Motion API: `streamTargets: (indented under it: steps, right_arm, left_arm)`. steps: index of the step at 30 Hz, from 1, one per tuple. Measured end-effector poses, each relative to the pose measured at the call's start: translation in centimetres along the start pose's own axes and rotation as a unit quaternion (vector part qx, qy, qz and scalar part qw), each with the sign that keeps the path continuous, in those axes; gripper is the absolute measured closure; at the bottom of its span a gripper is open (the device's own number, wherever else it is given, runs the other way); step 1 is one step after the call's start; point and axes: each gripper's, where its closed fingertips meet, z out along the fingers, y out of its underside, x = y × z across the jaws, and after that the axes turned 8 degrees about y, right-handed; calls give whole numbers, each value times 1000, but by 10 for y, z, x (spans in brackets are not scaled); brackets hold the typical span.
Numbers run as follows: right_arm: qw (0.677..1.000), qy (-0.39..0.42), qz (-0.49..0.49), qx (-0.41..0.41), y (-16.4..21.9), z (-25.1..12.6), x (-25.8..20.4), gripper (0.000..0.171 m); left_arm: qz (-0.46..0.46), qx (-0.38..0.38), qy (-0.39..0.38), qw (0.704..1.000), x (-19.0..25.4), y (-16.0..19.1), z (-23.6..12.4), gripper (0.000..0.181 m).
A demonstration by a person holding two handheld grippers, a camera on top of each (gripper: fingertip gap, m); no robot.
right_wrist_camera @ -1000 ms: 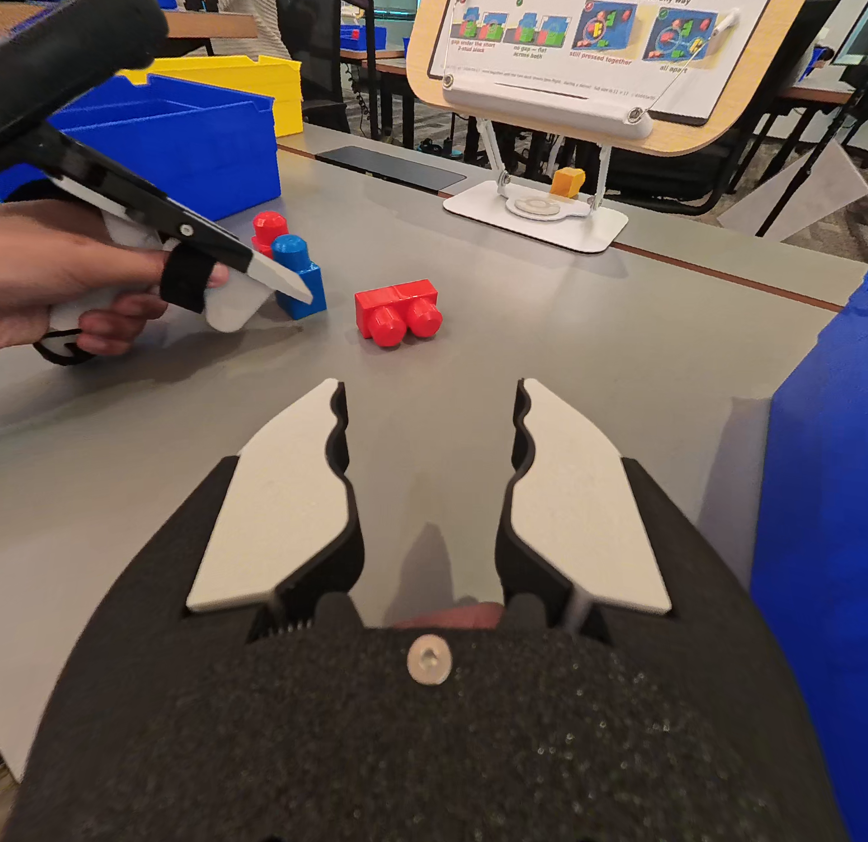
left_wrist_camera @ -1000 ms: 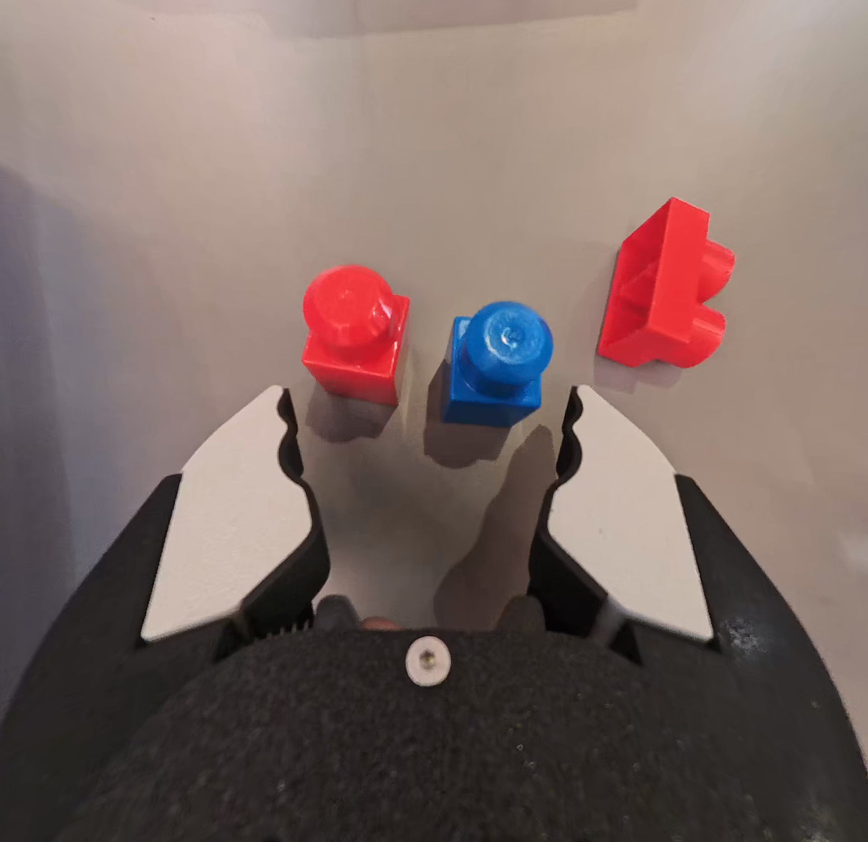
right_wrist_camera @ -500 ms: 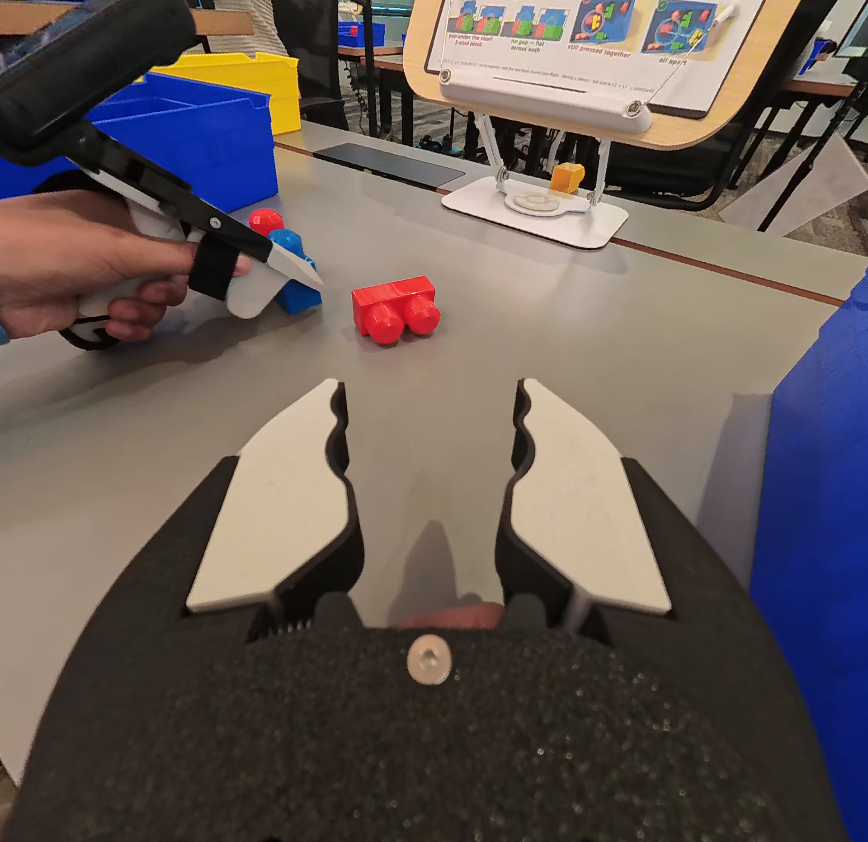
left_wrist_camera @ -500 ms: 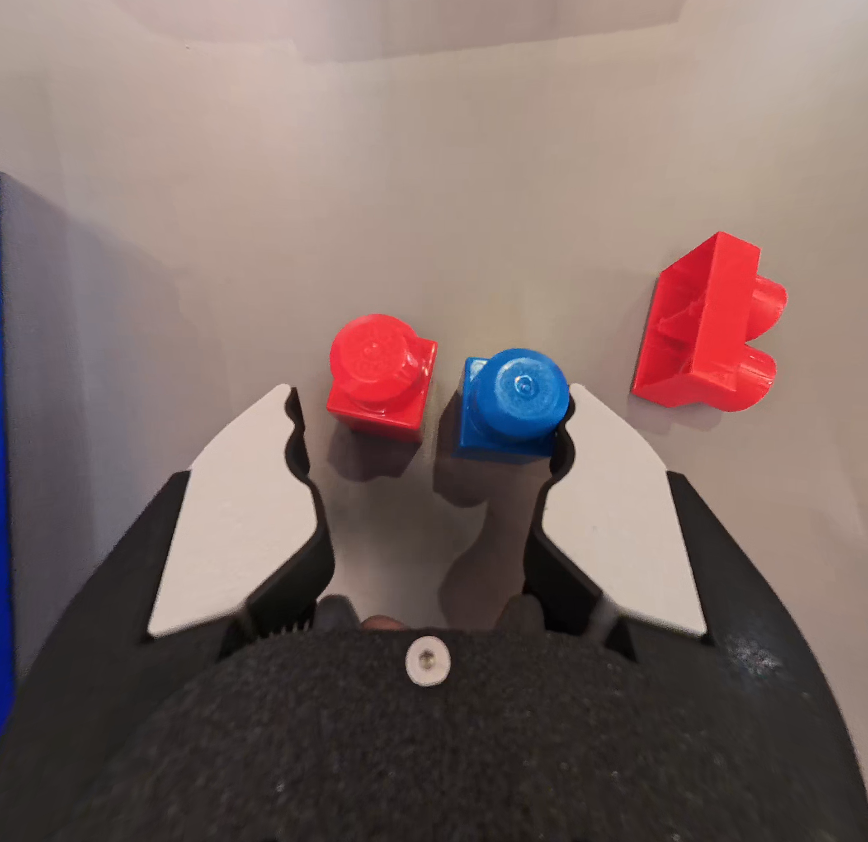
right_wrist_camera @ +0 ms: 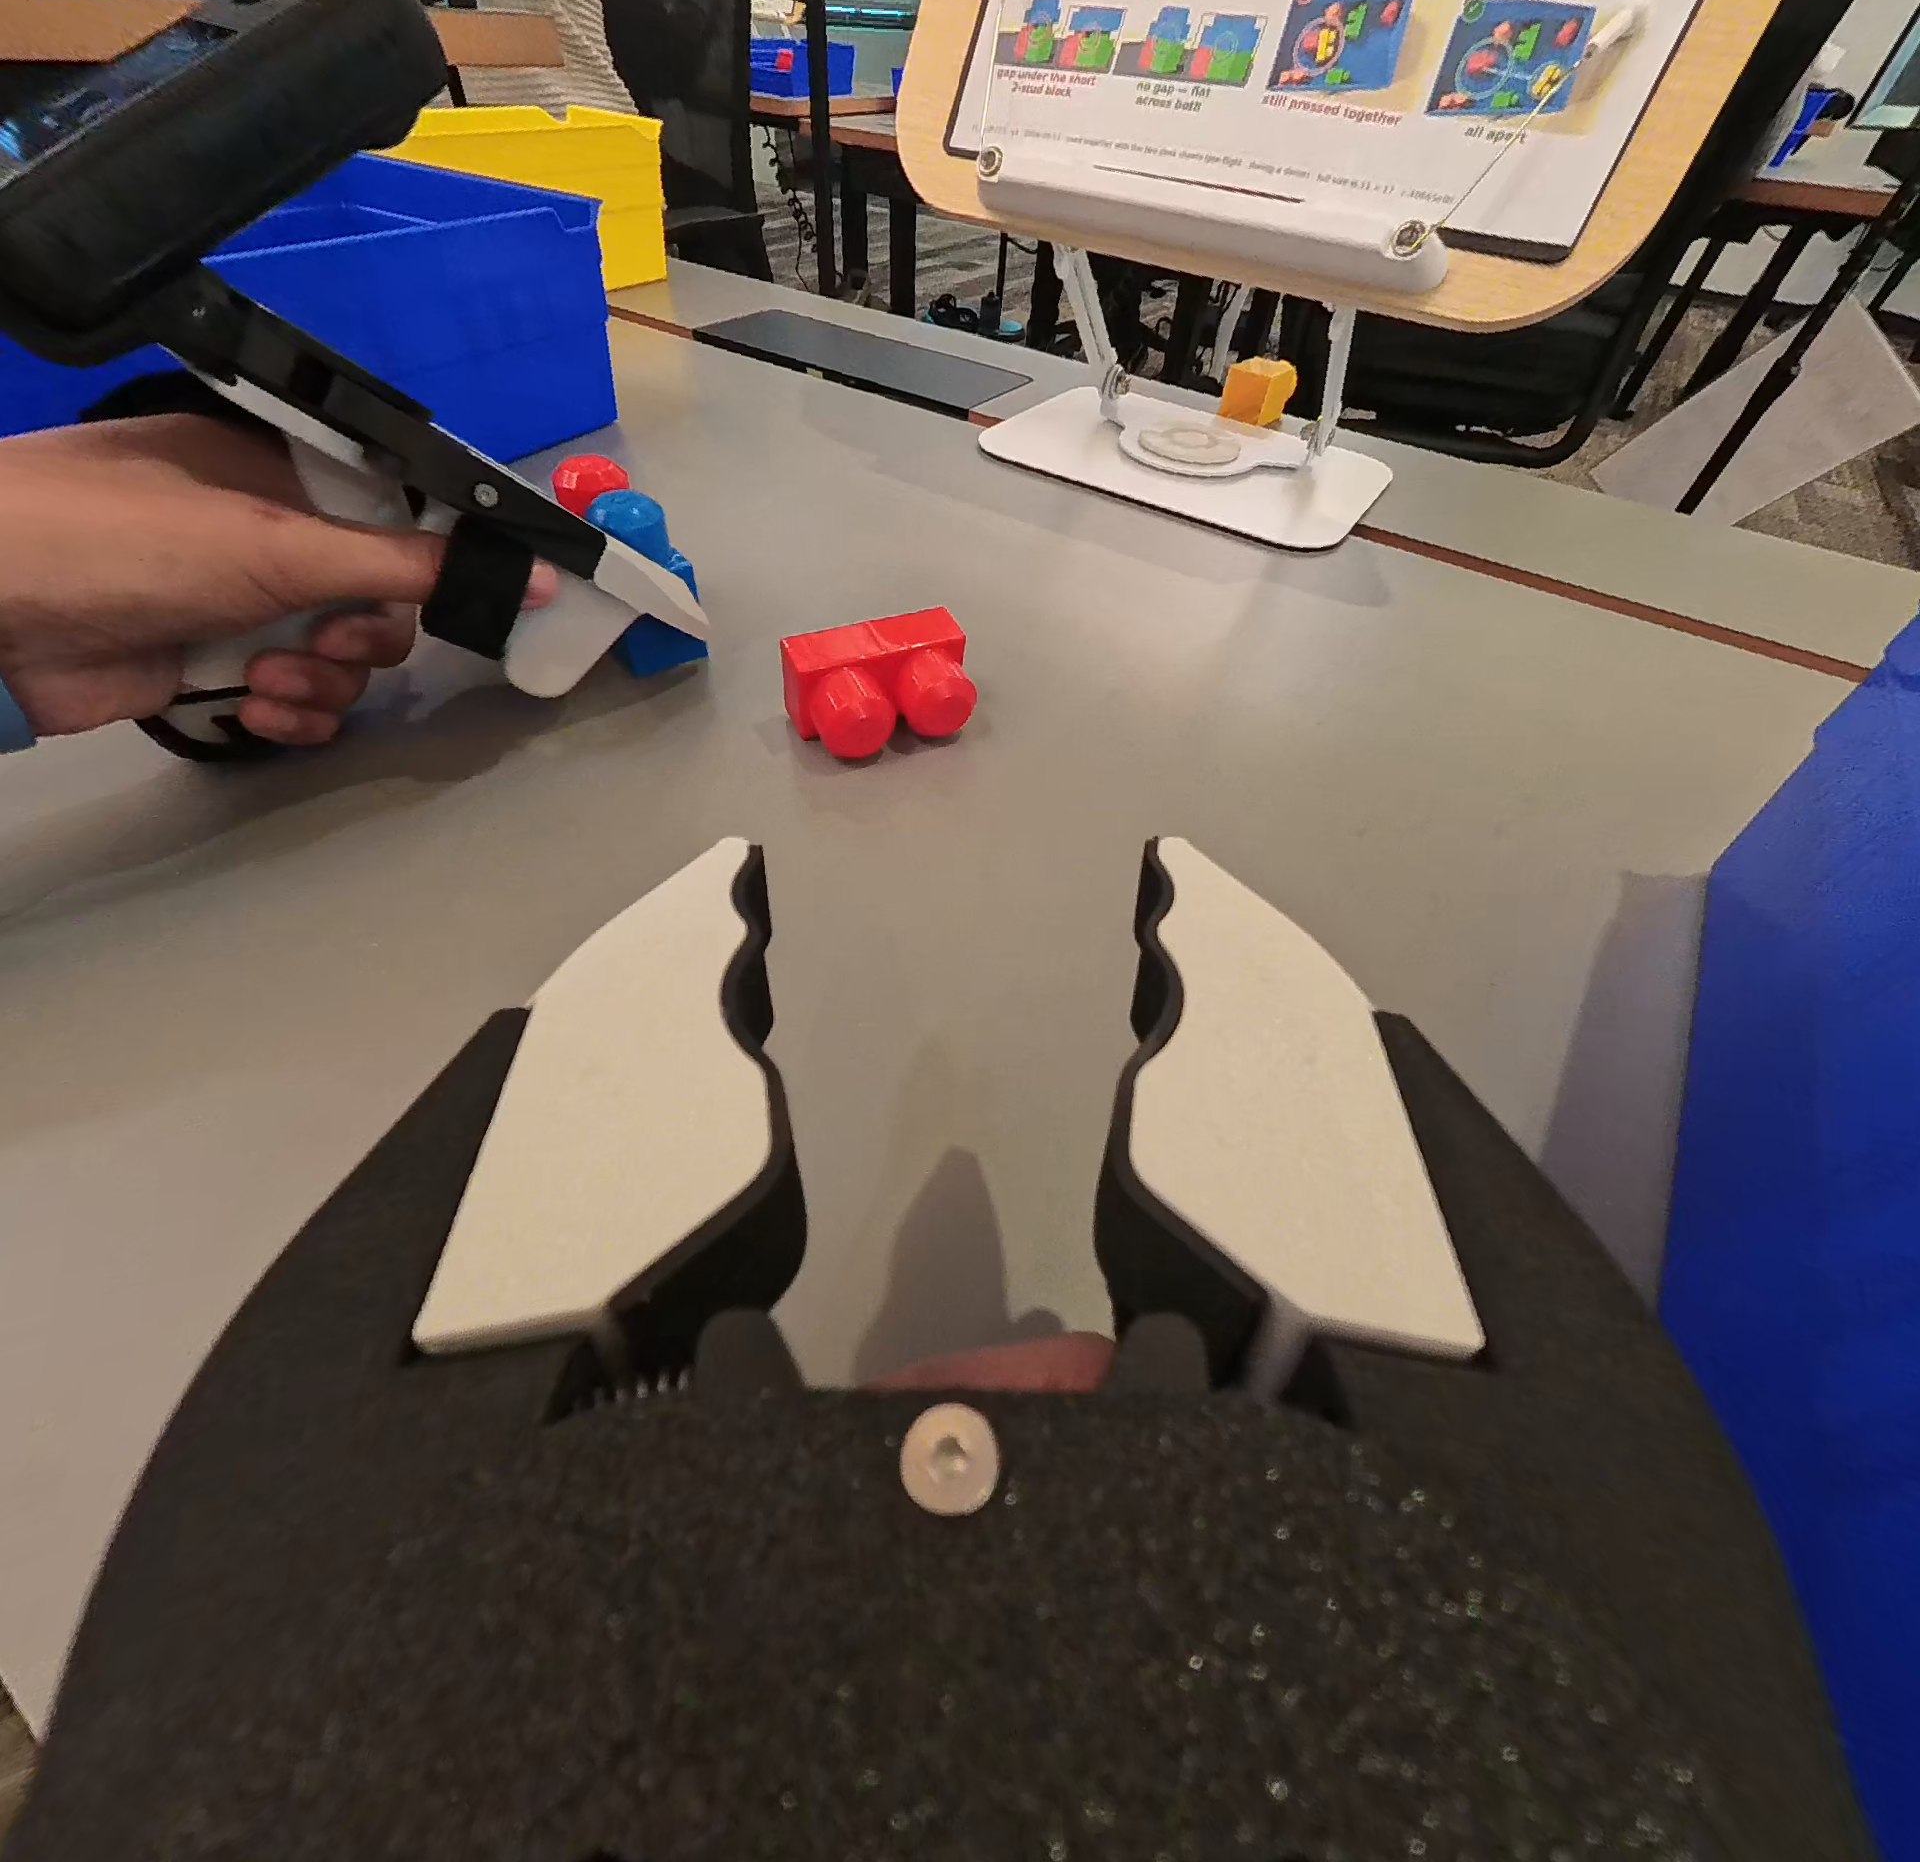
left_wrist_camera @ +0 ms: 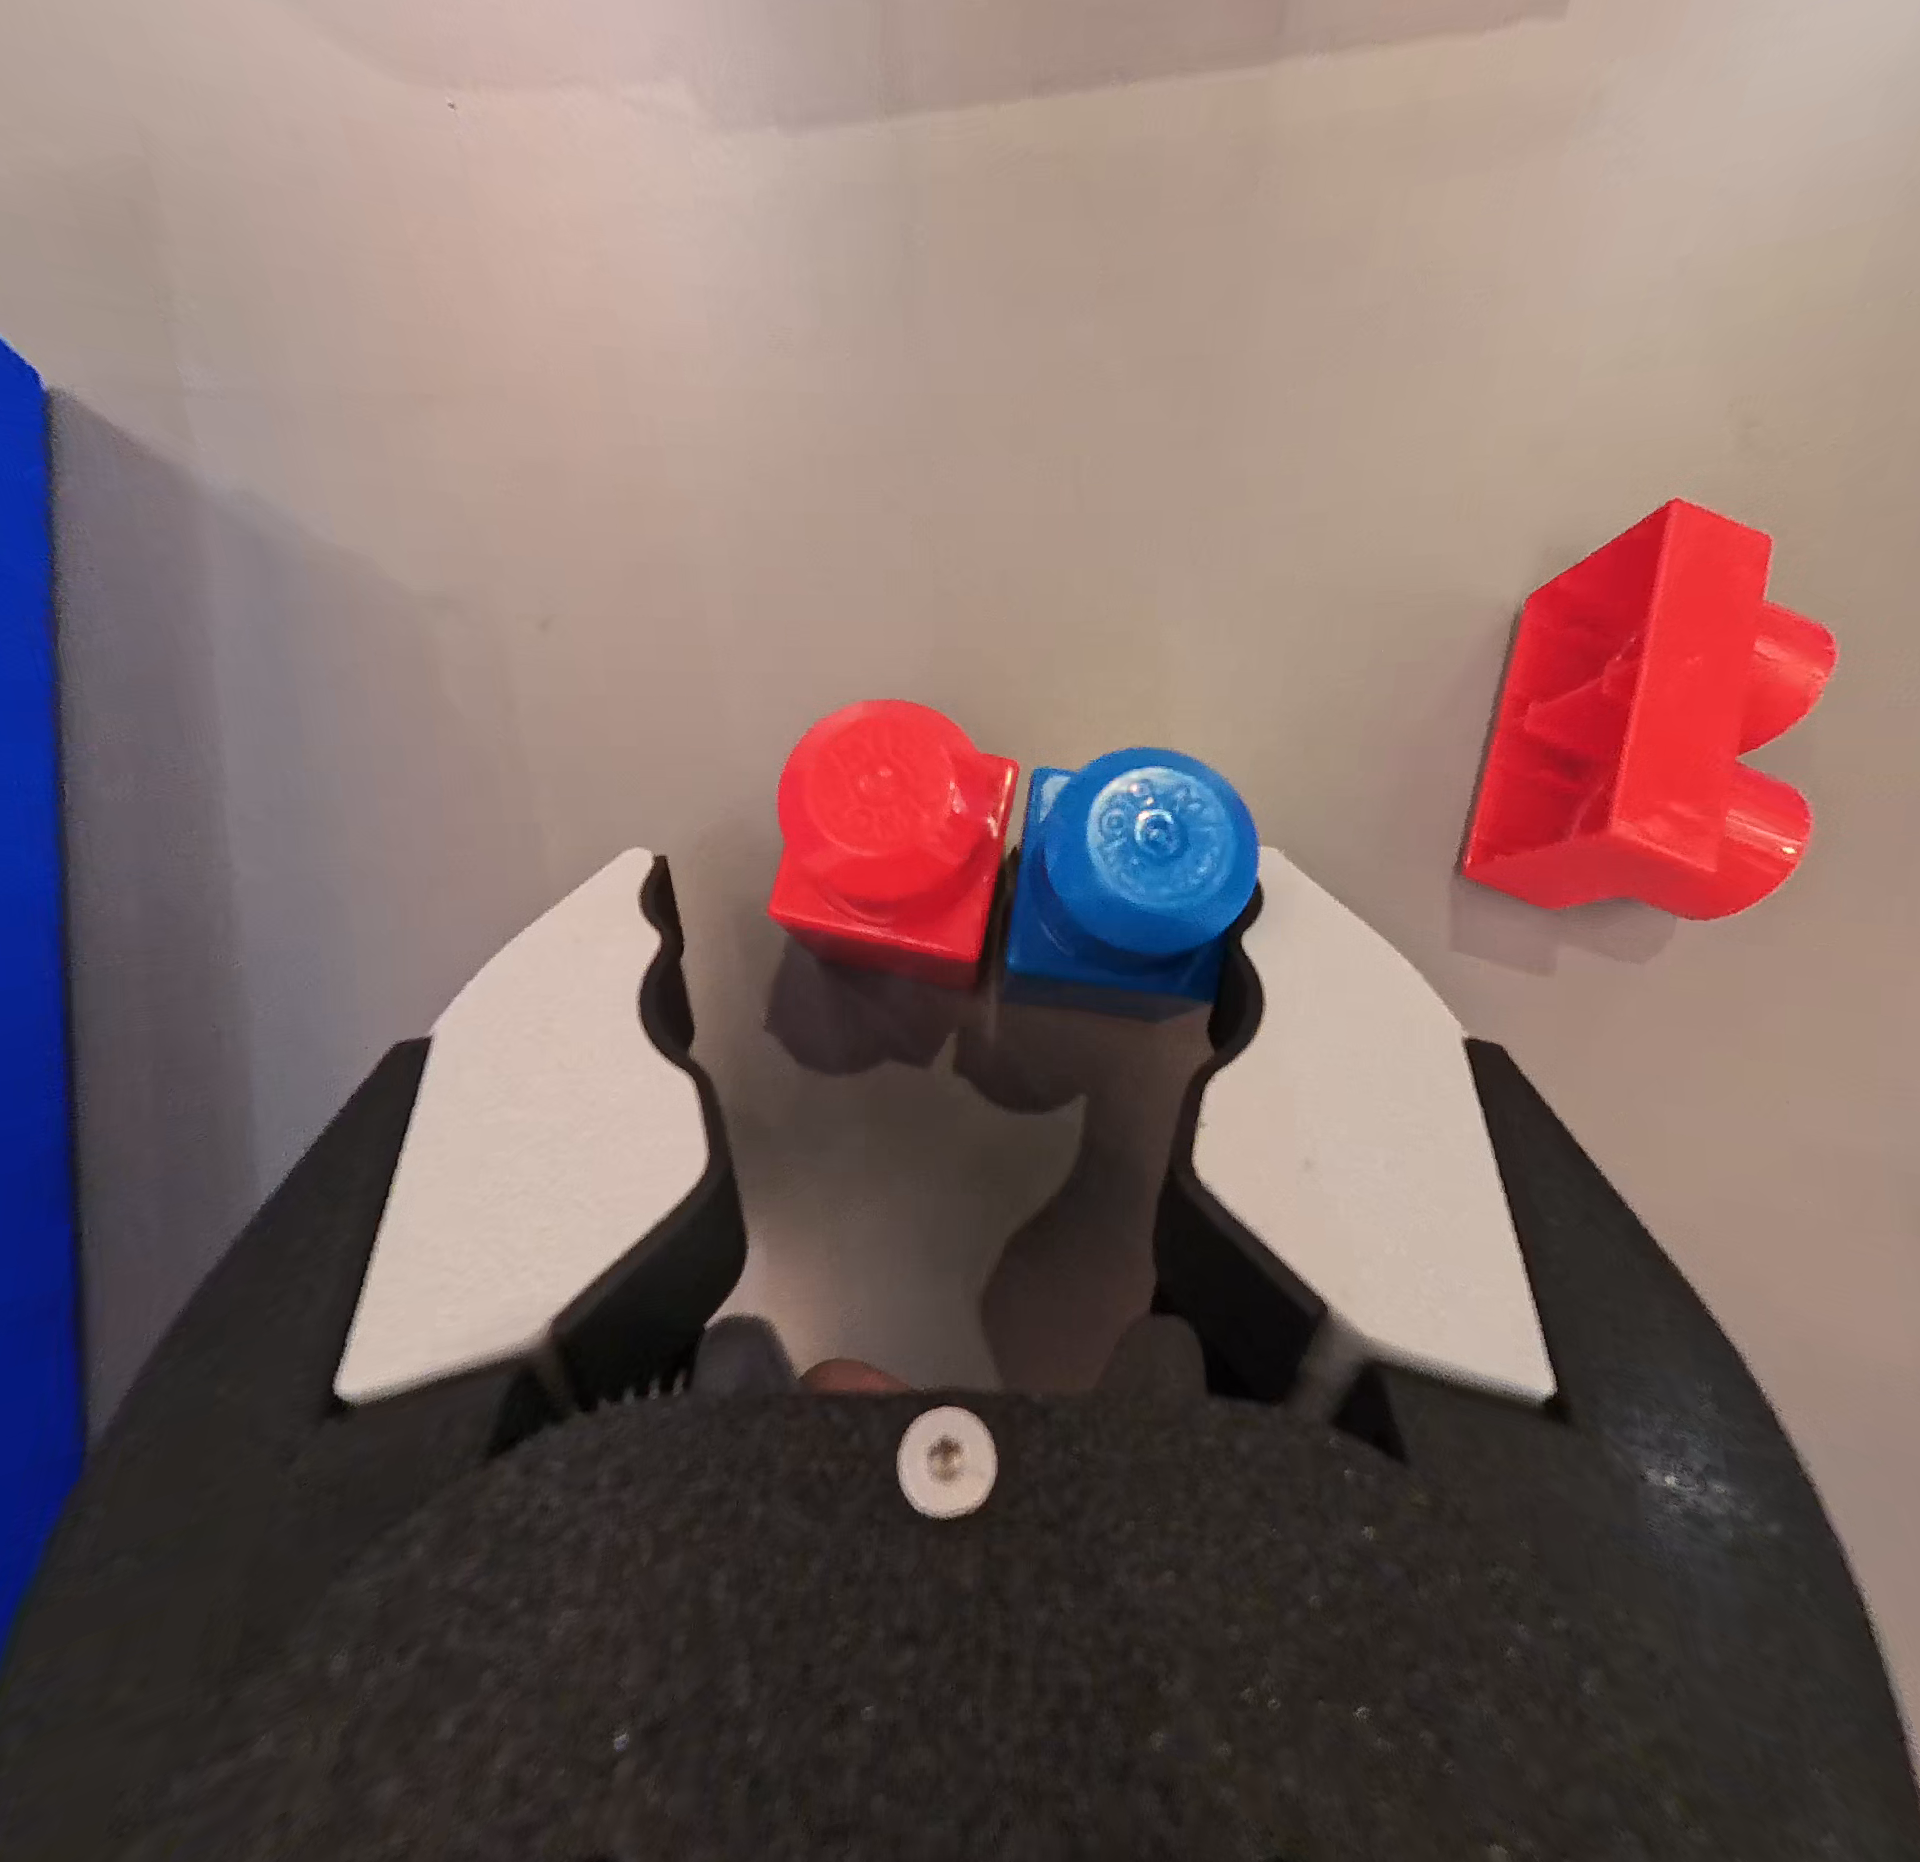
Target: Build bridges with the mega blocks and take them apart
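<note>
grey table (right_wrist_camera: 1195, 732), both claws spread, left claw (left_wrist_camera: 956, 877) against blue block (left_wrist_camera: 1127, 877), right claw (right_wrist_camera: 951, 862) empty

Grey table (right_wrist_camera: 1195, 732); 3 blocks (right_wrist_camera: 878, 674).

The right tool (right_wrist_camera: 951, 856) hung over the grey surface (right_wrist_camera: 1299, 732), its white fingers (right_wrist_camera: 644, 1085) spread apart with nothing between them. Ahead, a red two-stud plastic block (right_wrist_camera: 878, 674) lay on its side. To its left, a hand (right_wrist_camera: 177, 565) held the left tool (right_wrist_camera: 665, 591) against a blue one-stud block (right_wrist_camera: 649, 586), with a red one-stud block (right_wrist_camera: 589, 482) just behind. A blue plastic bin (right_wrist_camera: 447, 274) stood beyond.
</note>
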Motion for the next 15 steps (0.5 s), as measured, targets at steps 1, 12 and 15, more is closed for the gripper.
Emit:
streamTargets:
  steps: [1,12,15]
  right_arm:
    - [1000,0,0,0,0,0,0,103]
    - [1000,-1,-1,-1,0,0,0,104]
    - [1000,-1,0,-2,1,0,0,104]
  left_arm:
    - [2,-2,1,1000,0,0,0,84]
    - [2,-9,5,1000,-1,5,1,85]
    - [6,-12,6,1000,-1,6,1,86]
